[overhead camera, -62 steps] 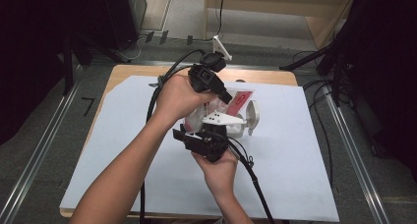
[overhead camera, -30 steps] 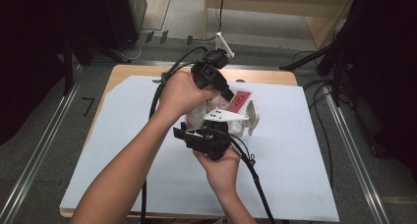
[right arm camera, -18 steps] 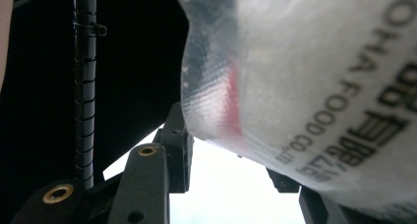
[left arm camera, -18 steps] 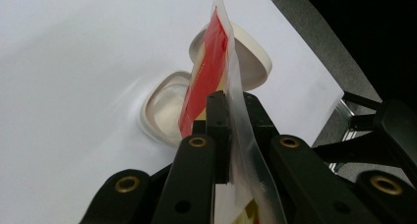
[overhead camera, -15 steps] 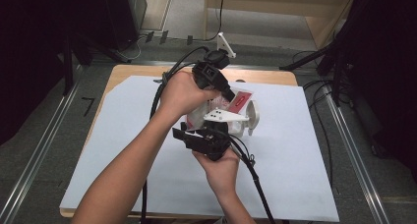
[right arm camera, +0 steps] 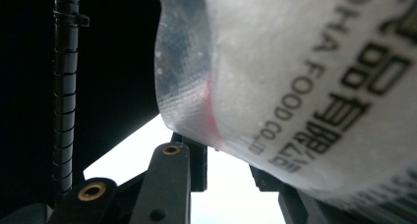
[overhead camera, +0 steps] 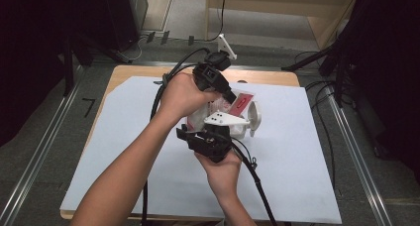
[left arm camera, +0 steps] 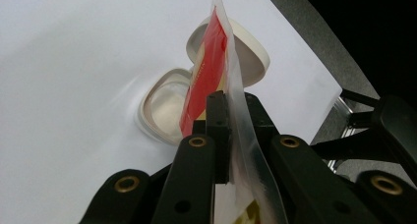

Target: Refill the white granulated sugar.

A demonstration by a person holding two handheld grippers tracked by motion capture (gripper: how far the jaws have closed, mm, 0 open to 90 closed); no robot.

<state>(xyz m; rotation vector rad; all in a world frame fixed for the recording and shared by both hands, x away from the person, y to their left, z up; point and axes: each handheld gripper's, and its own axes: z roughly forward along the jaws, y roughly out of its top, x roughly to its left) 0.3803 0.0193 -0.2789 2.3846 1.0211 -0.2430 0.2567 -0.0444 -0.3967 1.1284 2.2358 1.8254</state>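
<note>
The clear food pouch hangs above the open white box on the white paper. The left gripper pinches it tight. The right gripper has just been closing around its bottom.

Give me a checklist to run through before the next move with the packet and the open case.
1. Left hand-held gripper clamped on the packet: ok, jaws shut on its edge.
2. Right hand-held gripper gripping the packet: cannot tell; its jaws have just been closing, the packet's lower edge lies between them.
3. White case open on the paper sheet: ok, lid raised.
4. Packet above the case: ok.
5. Packet torn open: cannot tell.
</note>
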